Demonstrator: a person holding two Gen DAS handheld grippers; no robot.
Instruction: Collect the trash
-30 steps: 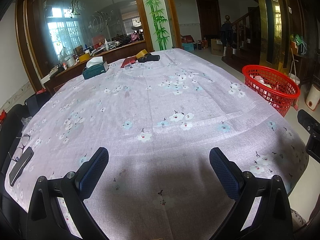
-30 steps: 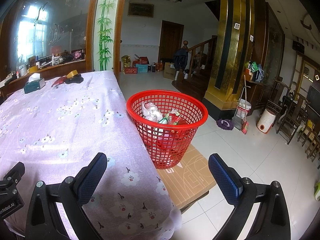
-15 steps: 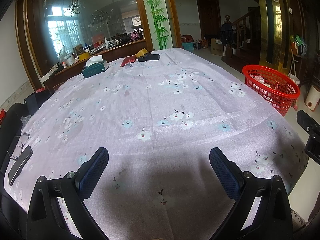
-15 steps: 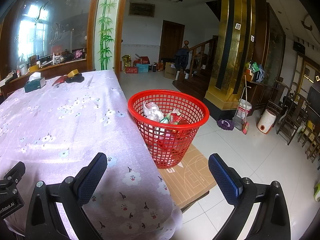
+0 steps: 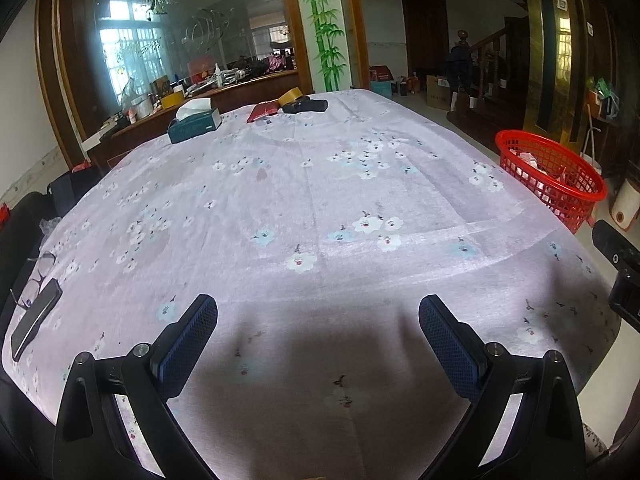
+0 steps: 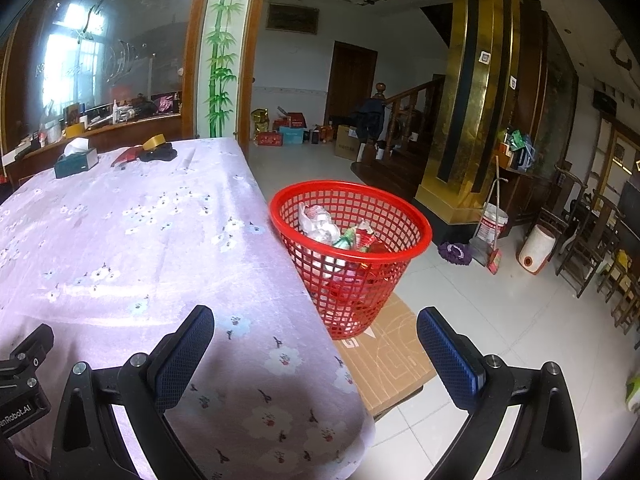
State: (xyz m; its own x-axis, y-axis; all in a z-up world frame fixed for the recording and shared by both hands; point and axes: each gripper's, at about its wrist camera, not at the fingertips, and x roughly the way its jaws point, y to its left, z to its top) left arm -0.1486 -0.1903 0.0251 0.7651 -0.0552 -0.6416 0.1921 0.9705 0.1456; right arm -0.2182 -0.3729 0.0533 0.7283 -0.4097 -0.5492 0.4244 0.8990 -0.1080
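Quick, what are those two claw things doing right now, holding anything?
Left gripper: open, holding nothing, over the floral tablecloth.
Right gripper: open, holding nothing.

Left gripper (image 6: pixel 20 384) mount reads, perhaps, "enRobot.AI".

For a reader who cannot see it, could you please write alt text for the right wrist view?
The open, empty right gripper hangs over the edge of a table under a floral cloth. Beside the table, a red mesh basket holding wrappers stands on flattened cardboard. A tissue box sits at the table's far end.
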